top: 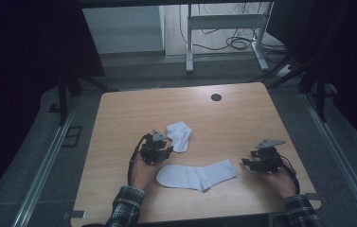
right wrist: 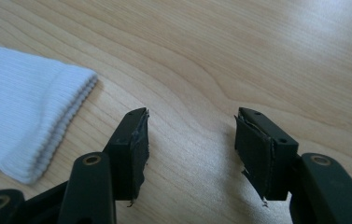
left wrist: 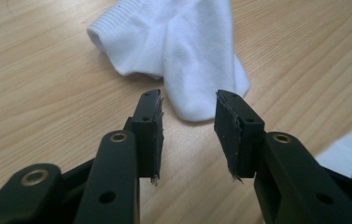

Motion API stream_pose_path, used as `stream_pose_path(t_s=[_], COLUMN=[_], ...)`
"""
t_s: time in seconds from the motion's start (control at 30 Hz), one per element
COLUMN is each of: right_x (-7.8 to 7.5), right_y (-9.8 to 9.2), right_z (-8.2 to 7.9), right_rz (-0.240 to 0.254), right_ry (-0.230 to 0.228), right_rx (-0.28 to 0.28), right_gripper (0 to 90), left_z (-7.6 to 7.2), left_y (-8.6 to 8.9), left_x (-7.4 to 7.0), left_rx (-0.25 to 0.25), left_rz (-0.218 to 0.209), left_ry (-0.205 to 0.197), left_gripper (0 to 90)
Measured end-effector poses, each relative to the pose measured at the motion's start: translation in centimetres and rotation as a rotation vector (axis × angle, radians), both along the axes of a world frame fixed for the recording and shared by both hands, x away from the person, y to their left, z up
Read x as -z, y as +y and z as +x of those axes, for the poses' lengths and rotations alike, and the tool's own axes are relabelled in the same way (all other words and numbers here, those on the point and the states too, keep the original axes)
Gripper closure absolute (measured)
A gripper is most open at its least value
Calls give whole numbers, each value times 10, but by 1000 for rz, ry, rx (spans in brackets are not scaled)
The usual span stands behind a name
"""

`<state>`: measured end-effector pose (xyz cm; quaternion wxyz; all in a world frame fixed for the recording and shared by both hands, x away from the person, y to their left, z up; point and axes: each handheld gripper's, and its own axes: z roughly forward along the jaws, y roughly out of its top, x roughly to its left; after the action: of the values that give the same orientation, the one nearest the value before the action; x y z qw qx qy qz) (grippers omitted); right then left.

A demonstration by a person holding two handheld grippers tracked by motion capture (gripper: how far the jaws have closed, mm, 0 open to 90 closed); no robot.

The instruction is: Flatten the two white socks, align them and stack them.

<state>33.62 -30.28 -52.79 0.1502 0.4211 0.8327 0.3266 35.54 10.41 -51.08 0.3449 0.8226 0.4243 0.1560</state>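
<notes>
- The folded sock is white knit with a ribbed cuff, bunched into a short, rounded lump; it lies on the wooden surface just ahead of my left jaws, its rounded tip toward the gap between them.
- My left gripper has its jaws spread, nothing between them, pads clear of the cloth.
- The long sock is white too, finely ribbed, laid flat and stretched out; its long axis runs across between my two grippers, the cuff end pointing at my right jaws.
- My right gripper has its jaws spread over bare wood grain, the cuff just off to their left, untouched.
</notes>
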Motion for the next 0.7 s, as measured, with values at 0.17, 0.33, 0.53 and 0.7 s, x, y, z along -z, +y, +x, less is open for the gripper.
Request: stream_pose_path(t_s=[0.17,0.33,0.53,0.7], right_x=[2,5,7,8], right_y=[-2,-1,1,2], right_z=[0,-1,-2,-3], right_rz=[6,22,23,19], right_ry=[-4,-25,-37,-42], right_rx=[-3,-17,-20,-23], right_gripper=[419,344,313,306], left_z=[9,18,24,25], left_y=[-4,-10,-13,-13], left_x=[6,14,21,21], left_rx=[1,-2,-12,-4], left_rz=[2,9,35,0], left_ry=[17,38,57,82], left_gripper=[631,633,645,811])
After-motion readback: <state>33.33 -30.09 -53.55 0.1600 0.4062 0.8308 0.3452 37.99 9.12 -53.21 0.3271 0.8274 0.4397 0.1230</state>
